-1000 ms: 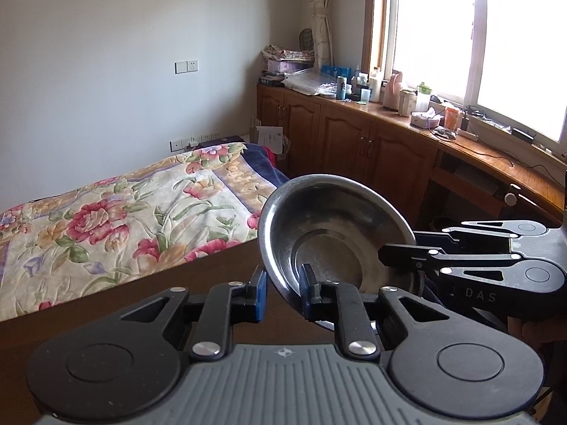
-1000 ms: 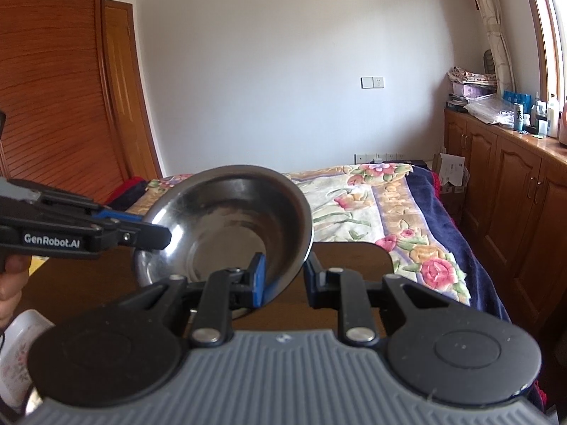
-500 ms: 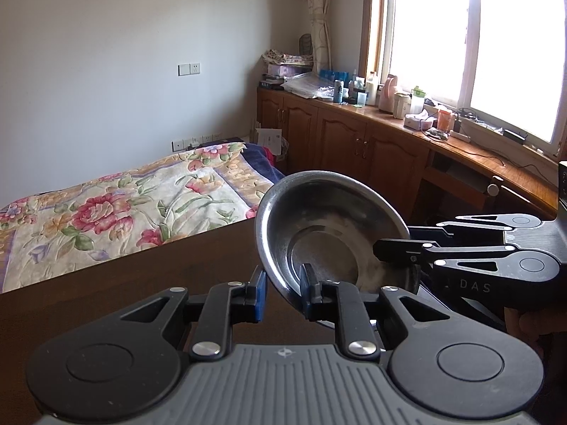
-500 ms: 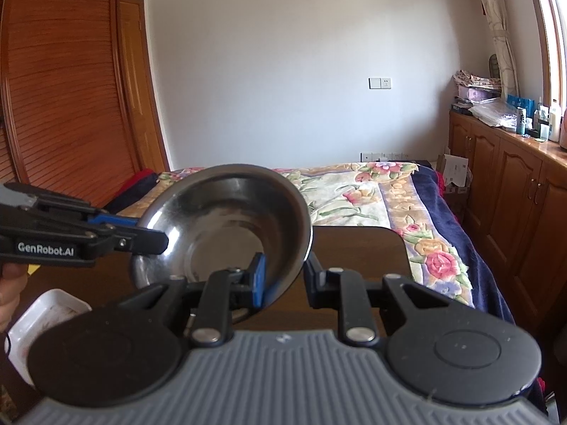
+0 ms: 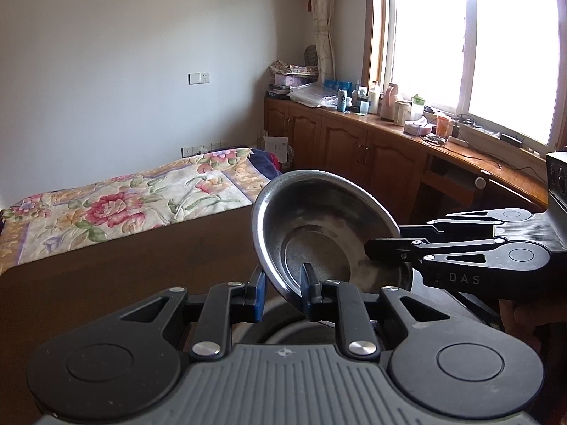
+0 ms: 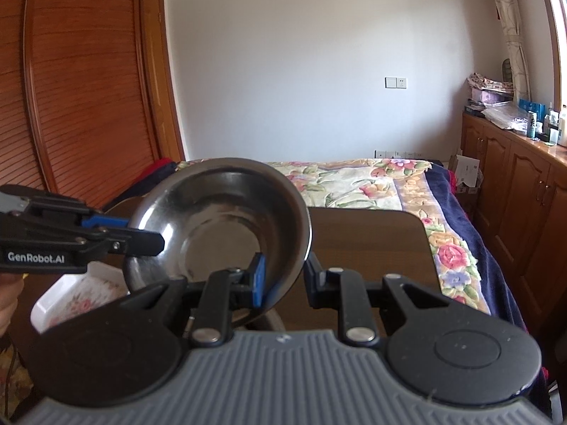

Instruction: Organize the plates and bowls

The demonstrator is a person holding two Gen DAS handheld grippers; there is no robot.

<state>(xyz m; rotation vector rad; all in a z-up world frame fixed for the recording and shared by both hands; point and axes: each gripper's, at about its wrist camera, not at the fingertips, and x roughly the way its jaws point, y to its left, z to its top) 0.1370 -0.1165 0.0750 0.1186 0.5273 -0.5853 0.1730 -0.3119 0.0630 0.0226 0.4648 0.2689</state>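
Bowl (image 5: 326, 233) steel, tilted, raised above brown table (image 5: 106, 276) | rim clamped between jaws of left gripper (image 5: 281, 292), narrowly parted | opposite rim pinched by right gripper (image 6: 283, 276) likewise | white floral dish (image 6: 76, 294) left of right jaws, below bowl | floral bed (image 6: 358, 184) beyond.

Floral bed (image 5: 134, 198), wood cabinets (image 5: 354, 148) (bright window (image 5: 471, 46)).

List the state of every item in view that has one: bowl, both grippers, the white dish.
Steel bowl: lifted above the table, tilted, empty, gripped at two rim spots.
Left gripper: jaws shut on the bowl's rim.
Right gripper: jaws shut on the bowl's rim.
White floral dish: below the bowl, ungripped.
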